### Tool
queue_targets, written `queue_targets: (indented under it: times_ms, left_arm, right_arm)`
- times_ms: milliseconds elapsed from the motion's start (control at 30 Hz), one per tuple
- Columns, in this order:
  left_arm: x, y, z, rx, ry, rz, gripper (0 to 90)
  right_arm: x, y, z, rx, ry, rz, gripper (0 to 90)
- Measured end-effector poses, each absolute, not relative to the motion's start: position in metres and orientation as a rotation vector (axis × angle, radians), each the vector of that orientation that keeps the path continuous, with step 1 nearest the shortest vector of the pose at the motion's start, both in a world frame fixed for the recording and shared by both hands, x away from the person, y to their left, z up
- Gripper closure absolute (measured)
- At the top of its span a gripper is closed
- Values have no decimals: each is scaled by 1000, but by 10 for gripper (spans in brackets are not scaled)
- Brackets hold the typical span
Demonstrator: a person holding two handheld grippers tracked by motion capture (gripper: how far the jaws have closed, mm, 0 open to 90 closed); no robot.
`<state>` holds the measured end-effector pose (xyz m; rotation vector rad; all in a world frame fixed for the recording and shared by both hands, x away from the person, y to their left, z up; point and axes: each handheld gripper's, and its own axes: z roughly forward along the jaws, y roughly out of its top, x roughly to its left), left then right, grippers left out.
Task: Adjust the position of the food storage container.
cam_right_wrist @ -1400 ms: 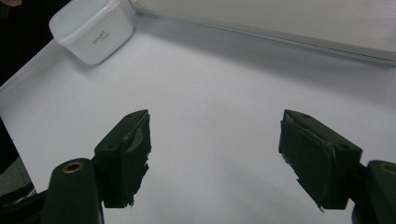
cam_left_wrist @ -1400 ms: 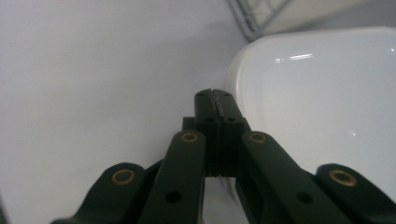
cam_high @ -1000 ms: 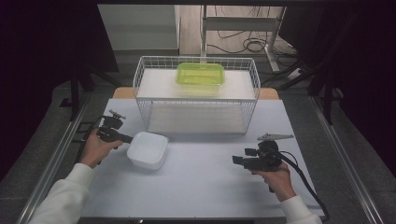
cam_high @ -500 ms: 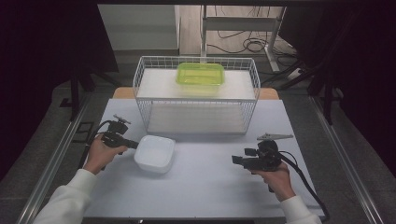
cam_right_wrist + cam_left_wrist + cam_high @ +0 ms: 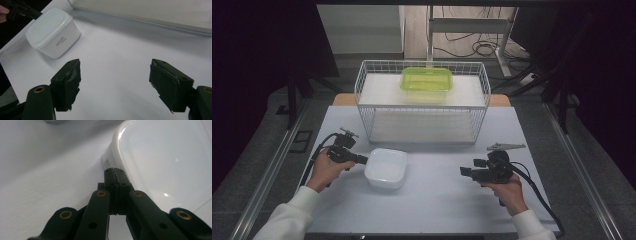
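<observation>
A white lidded container (image 5: pixel 386 167) sits on the white table, left of centre. My left gripper (image 5: pixel 362 160) is shut on the rim at its left edge; in the left gripper view the closed jaws (image 5: pixel 115 171) meet the lip of the container (image 5: pixel 162 157). My right gripper (image 5: pixel 464 171) is held over the table's right side, pointing left, open with nothing between its fingers (image 5: pixel 115 80). The right gripper view has the container (image 5: pixel 51 31) at upper left, with the left gripper (image 5: pixel 25 10) at its far edge.
A white wire basket (image 5: pixel 422 107) stands at the back of the table (image 5: pixel 437 205), with a green lidded container (image 5: pixel 426 79) on the shelf inside it. Bare table lies between the two grippers. Cables trail from both grippers.
The left gripper and the white container have shifted to the right and slightly nearer the person. The right gripper has stayed put.
</observation>
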<state>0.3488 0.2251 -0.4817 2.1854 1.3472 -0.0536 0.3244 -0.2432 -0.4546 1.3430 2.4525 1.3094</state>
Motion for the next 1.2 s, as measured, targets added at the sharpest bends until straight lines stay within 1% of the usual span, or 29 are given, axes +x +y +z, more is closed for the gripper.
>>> queue_targets:
  times_ms: [767,1200]
  left_arm:
    - [326,173,-489,2218,1226,-164,891]
    - [334,147,-493,2210,1201,-185,891]
  right_arm:
    - [324,-244,-452,1326,2446,1321,249]
    - [325,-244,-453,1324,2452,1325,249]
